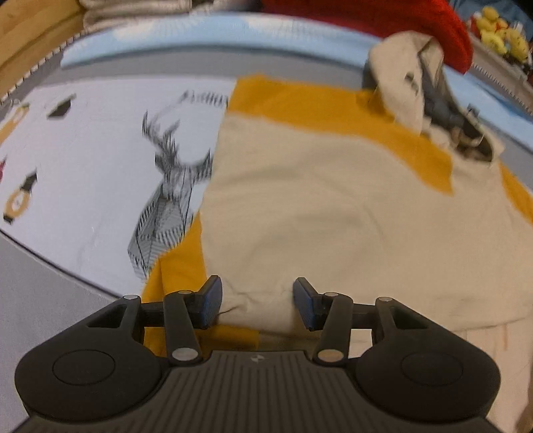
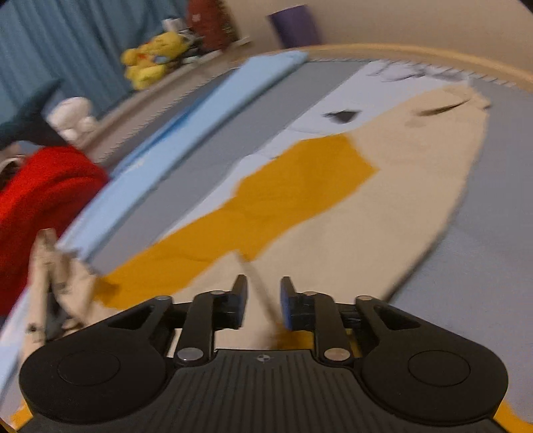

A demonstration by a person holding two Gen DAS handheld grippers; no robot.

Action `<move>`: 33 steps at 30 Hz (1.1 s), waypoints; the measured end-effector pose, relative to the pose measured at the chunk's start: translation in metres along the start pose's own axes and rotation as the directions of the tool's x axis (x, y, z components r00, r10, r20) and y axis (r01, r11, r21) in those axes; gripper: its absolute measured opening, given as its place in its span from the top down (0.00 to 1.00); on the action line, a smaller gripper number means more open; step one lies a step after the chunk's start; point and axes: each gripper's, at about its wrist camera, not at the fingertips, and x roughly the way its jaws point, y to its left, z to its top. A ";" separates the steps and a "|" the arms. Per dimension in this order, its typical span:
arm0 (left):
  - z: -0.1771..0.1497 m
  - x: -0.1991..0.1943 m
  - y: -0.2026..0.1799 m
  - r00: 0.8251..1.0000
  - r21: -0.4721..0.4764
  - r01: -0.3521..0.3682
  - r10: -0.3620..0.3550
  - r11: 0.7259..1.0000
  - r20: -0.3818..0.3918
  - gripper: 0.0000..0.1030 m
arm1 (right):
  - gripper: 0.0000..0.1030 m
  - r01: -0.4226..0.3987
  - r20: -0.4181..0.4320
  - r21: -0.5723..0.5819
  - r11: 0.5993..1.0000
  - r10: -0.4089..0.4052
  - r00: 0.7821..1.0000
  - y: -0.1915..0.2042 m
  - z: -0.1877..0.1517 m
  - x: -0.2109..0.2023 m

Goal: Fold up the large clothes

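We find no readable brand or writing anywhere; the small tag on the cream hood is too blurred to make out. What we do see is printed art: a striped deer head and little orange-and-black figures on the pale sheet just left of the garment.

The cream-and-mustard hoodie lies spread flat on the bed, over that sheet and the grey cover. Beyond the hoodie runs a light blue folded blanket, and past the hood sits a red knitted heap. Further off we see yellow plush toys against a teal curtain, and a wooden bed frame at the far corner.

Our left gripper hangs over the hoodie's near hem, jaws released, cream cloth below the gap and not pinched. Our right gripper hovers at the hoodie's other edge, jaws part open, with a thin cream drawstring running up between them; no pad presses on it.
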 end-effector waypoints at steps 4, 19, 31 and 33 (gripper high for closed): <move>0.004 -0.014 -0.004 0.999 -0.003 0.003 -0.003 1.000 0.048 0.48 | 0.65 0.028 -0.242 0.049 0.998 -0.015 0.970 -0.012 -0.011 0.041; -0.004 -0.066 -0.046 0.982 0.071 0.135 -0.143 0.988 0.120 0.36 | 0.64 -0.003 -0.125 -0.152 0.988 -0.017 0.992 0.010 0.004 -0.003; -0.042 -0.115 -0.099 0.960 0.253 0.183 -0.228 0.950 0.161 0.31 | 0.59 -0.079 0.033 -0.350 0.933 0.096 0.995 0.013 0.034 -0.070; -0.044 -0.119 -0.102 0.958 0.270 0.166 -0.220 0.948 0.184 0.30 | 0.59 -0.078 0.038 -0.352 0.933 0.098 0.994 0.004 0.039 -0.075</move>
